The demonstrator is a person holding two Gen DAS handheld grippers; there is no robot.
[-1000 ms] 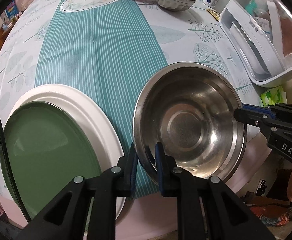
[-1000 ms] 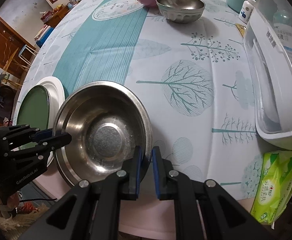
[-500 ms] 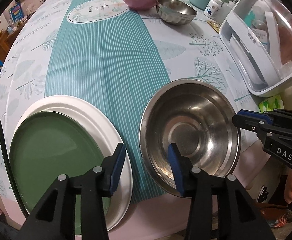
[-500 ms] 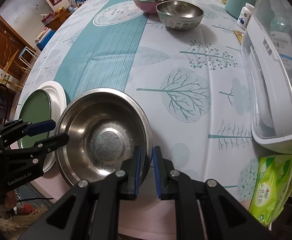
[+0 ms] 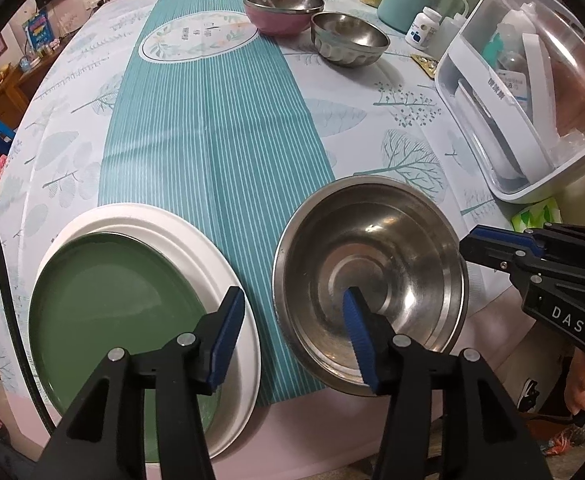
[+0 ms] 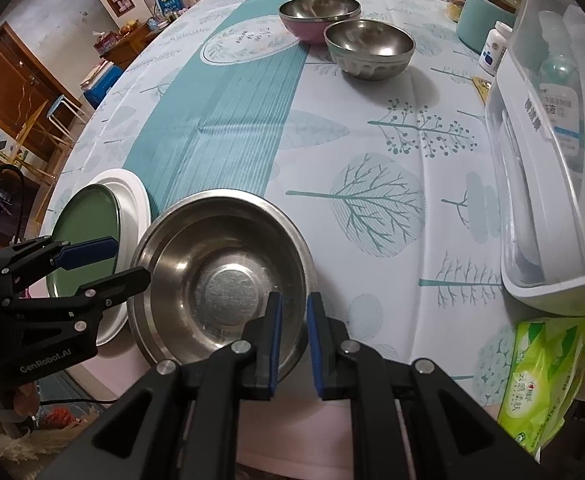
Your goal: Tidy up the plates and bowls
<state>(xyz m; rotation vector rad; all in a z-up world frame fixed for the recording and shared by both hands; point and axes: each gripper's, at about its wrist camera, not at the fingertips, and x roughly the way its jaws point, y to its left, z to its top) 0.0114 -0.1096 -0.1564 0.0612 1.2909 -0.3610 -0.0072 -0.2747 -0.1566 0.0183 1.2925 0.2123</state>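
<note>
While looking through the left camera, we are seeing the left tongs [image 5: 292,322] spread wide, holding nothing, straddling the big steel bowl's [image 5: 372,280] near rim beside the stacked plates [image 5: 140,300]. Through the right camera, the right tongs [image 6: 292,334] are standing slightly parted around the rim; lifting now risks slipping.

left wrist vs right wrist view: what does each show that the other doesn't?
Only the left wrist view: the left tool from behind, wide open, one finger over the green plate, the other inside the large steel bowl.

Only the right wrist view: the right tool, slightly open astride that bowl's near rim, and the full tissue pack.

Both: the green plate stacked on the white plate, the large bowl, the pink bowl and the small steel bowl at the far end, and the clear storage box.
</note>
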